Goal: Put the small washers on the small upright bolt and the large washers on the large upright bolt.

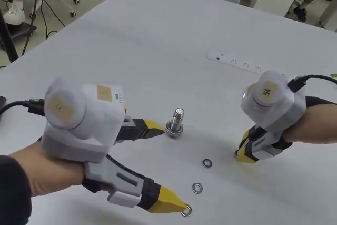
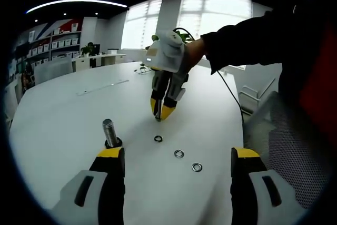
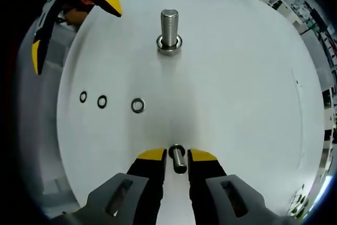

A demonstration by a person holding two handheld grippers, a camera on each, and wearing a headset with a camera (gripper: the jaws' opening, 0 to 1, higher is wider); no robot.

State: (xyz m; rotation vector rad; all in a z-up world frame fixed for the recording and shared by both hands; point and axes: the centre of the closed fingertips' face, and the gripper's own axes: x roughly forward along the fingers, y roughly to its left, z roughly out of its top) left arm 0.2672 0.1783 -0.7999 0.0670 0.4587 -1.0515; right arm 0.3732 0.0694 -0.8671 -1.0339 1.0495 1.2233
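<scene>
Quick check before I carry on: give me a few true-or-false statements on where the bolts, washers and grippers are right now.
1. Three washers lie loose on the table. True.
2. The left gripper has its jaws shut. False: they are wide open, holding nothing.
3. The small bolt sits between the jaws of the right gripper. True.
4. The large bolt lies on its side. False: it stands upright on the table.
5. The loose washers lie in a row. True.

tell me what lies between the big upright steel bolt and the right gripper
Bare white table, per the right gripper view; the three steel washers lie off to the side.
</scene>
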